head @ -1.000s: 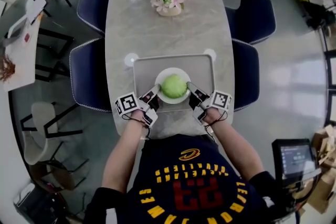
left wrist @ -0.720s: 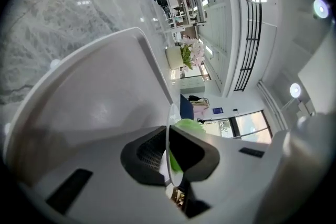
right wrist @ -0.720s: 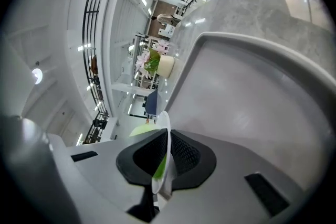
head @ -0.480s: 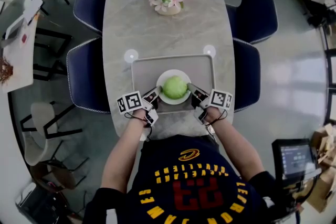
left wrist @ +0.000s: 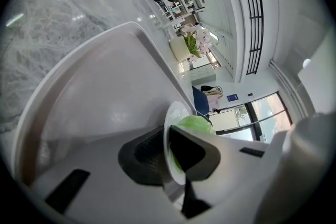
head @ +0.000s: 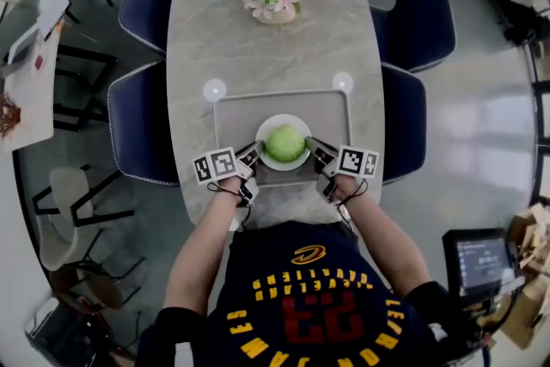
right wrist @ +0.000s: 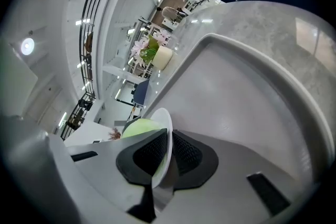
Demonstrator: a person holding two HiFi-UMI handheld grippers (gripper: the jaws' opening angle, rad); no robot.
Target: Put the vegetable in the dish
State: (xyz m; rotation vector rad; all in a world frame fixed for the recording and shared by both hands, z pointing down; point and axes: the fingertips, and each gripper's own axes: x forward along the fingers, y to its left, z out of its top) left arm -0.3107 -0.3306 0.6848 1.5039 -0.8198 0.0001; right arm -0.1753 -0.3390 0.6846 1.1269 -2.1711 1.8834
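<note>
Firmly, the left gripper (left wrist: 167,157) has its jaws clamped on the near-left rim of the white dish (left wrist: 169,122). The right gripper (right wrist: 169,157) pinches the near-right rim. The green vegetable (head: 285,143) sits in the dish, over the grey tray (head: 236,112) at the near end of the marble table (head: 258,47).

I see the vegetable (head: 285,142), a round pale-green head like a small cabbage, sitting mid-dish. The dish (head: 284,117) is a shallow white round plate within the grey tray (head: 236,112), toward its 6 o'clock edge. The left gripper (head: 256,152) pinches its rim at 8 o'clock, the right gripper (head: 311,143) at 4.
</note>
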